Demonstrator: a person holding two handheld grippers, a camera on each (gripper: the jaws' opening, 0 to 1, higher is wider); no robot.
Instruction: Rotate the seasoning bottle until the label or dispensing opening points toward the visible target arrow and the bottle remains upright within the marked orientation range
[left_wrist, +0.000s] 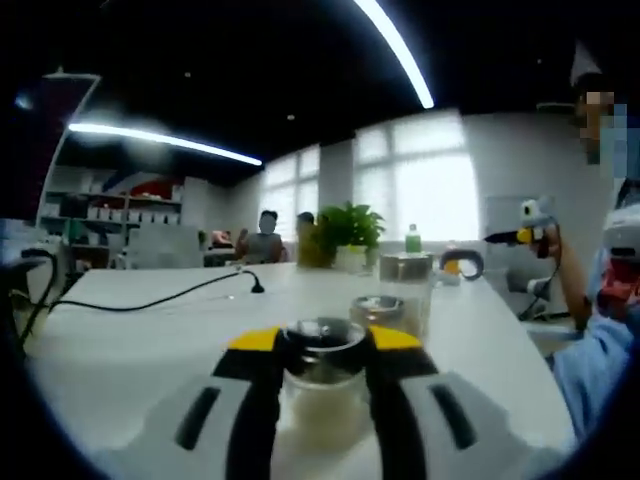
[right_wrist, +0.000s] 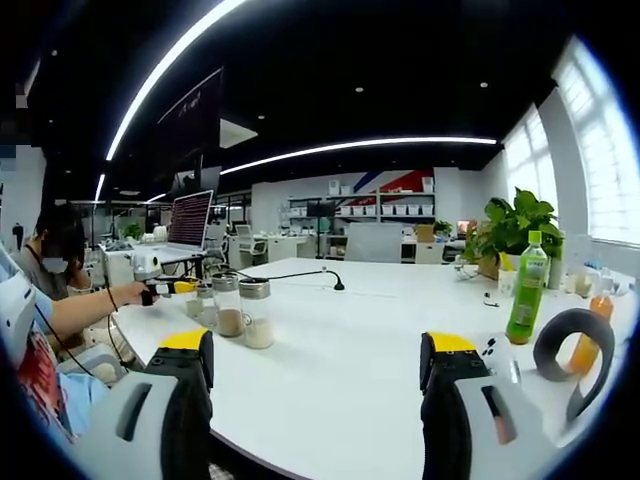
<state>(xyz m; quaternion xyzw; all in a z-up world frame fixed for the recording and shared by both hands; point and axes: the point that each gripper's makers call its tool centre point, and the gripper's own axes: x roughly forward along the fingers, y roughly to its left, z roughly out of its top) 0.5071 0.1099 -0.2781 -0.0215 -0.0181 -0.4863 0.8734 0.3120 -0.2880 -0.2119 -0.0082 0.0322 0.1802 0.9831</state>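
Observation:
The seasoning bottle (left_wrist: 322, 372) is a small glass jar with a metal lid and pale contents, upright on the white table (left_wrist: 120, 350). My left gripper (left_wrist: 324, 342) is shut on it, its yellow-tipped jaws pressing both sides just under the lid. In the right gripper view that left gripper (right_wrist: 165, 288) is small at the far left, held by a hand beside a cluster of jars (right_wrist: 245, 312). My right gripper (right_wrist: 320, 350) hovers over the table (right_wrist: 360, 330) with its jaws wide apart and nothing between them. It also appears far right as the right gripper (left_wrist: 530, 232).
Two more lidded jars (left_wrist: 392, 292) stand just behind the held one. A green bottle (right_wrist: 527, 275), an orange bottle (right_wrist: 590, 340), a black ring (right_wrist: 570, 345) and a potted plant (right_wrist: 515, 225) sit at the far end. A black cable (left_wrist: 150, 300) crosses the table. People (left_wrist: 262, 238) sit beyond.

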